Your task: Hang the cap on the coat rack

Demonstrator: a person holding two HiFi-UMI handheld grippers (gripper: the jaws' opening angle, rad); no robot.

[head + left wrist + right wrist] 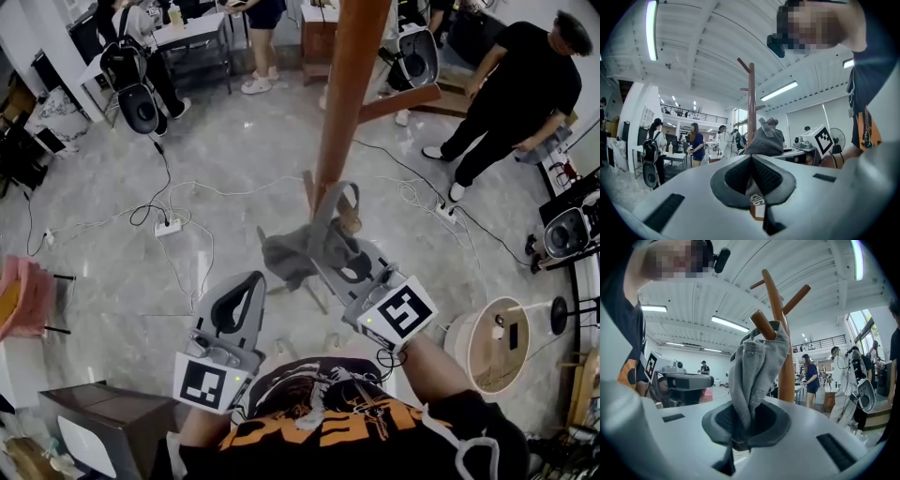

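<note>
The wooden coat rack (349,89) stands straight ahead of me, its pole rising through the head view. My right gripper (329,212) is shut on the grey cap (286,255) and holds it up against the pole. In the right gripper view the cap (757,364) is pinched between the jaws of my right gripper (740,427), and its top is draped over a slanted peg (761,323) of the rack (786,376). My left gripper (246,286) is lower and to the left, away from the cap. Its jaws meet with nothing between them (752,161). It sees the cap (764,139) beside the pole (751,108).
Cables and a power strip (169,226) lie on the grey floor around the rack. A round wooden stool (495,345) is at the right and a grey box (101,422) at the lower left. A person in black (511,94) stands at the right; others are by the desks (192,33) behind.
</note>
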